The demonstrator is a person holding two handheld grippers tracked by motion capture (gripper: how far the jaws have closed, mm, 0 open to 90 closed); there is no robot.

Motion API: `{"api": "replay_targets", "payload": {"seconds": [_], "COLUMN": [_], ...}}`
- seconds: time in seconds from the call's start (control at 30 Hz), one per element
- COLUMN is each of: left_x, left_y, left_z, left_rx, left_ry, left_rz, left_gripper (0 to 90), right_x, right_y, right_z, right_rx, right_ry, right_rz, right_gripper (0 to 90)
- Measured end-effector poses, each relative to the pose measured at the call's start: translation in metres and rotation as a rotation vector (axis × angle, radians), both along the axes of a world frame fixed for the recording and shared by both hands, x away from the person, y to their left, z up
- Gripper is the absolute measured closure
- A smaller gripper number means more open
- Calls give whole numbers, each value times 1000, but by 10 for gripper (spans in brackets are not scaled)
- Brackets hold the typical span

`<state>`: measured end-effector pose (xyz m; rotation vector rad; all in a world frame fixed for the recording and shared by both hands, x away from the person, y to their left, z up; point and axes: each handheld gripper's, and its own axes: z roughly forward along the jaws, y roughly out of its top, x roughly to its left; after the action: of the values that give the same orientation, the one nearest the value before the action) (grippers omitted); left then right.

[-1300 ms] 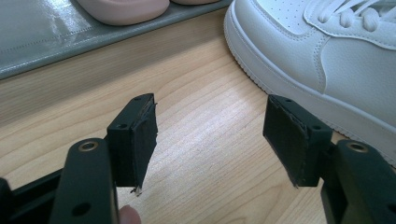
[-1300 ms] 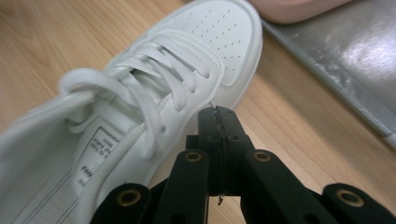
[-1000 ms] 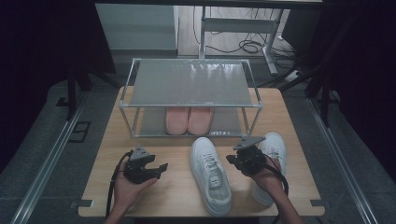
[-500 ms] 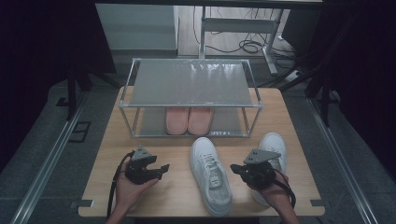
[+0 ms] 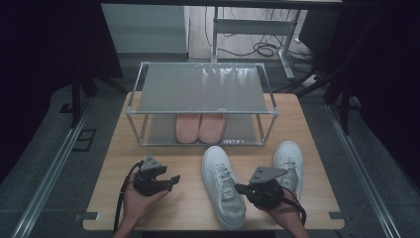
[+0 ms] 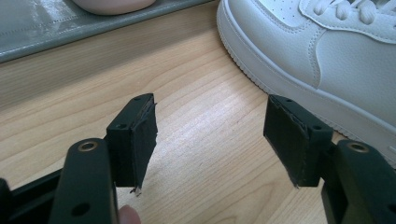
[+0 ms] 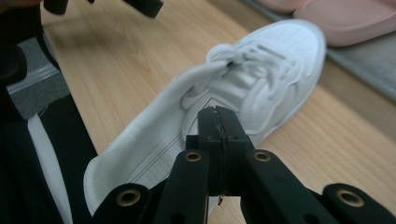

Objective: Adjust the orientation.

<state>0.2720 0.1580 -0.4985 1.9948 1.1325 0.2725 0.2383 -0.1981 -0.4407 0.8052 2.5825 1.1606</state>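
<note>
Two white sneakers on a wooden table [image 5: 119, 163], in front of a low metal shoe rack [image 5: 203, 87]. Nearer sneaker [image 5: 223, 186] lying lengthwise just in front of the rack's lower shelf, toe towards the rack, heel at the table's near edge. Second sneaker [image 5: 289, 163] to the right of the first, also toe towards the rack, partly covered by the right hand. Pair of pink slippers [image 5: 200, 128] side by side on the rack's lower shelf, directly behind the nearer sneaker's toe; top shelf of the rack bare.

Left gripper [image 5: 174, 181] held left of the nearer sneaker, near it but not touching, pointing towards its side. Jaws wide apart, nothing between them; bare wood seen in the gap in the left gripper view, with the sneaker's [image 6: 322, 56] toe and sidewall just beyond the far pad and a slipper's [image 6: 114, 4] edge on the grey shelf above.

Right gripper [image 5: 239, 188] held between the two sneakers, tips just beside the nearer one's right flank, near its heel end. Jaws pressed flat together, gripping nothing. In the right gripper view, closed tips [image 7: 217, 126] aimed at the sneaker's [image 7: 252, 88] laced middle, the shoe blurred; contact with it impossible to tell. Slippers [image 7: 345, 16] on the shelf beyond the toe, left gripper [image 7: 102, 5] across the table at the upper edge.
</note>
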Motion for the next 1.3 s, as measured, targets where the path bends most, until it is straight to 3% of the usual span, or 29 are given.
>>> {"api": "replay_targets", "payload": {"seconds": [0.33, 0.93, 1.3], "left_x": [0, 0, 0], "left_y": [0, -1, -2], "left_z": [-1, -2, -3], "left_rx": [1, 6, 13], "left_ry": [5, 8, 12], "left_rz": [-2, -4, -7], "left_gripper": [350, 350, 350], "right_x": [-2, -1, 4], "right_y": [6, 3, -11], "right_z": [-16, -20, -19], "right_rx": [-27, -37, -76], "right_ry": [33, 37, 13], "right_rz": [14, 12, -64], "right_gripper": [900, 900, 900]}}
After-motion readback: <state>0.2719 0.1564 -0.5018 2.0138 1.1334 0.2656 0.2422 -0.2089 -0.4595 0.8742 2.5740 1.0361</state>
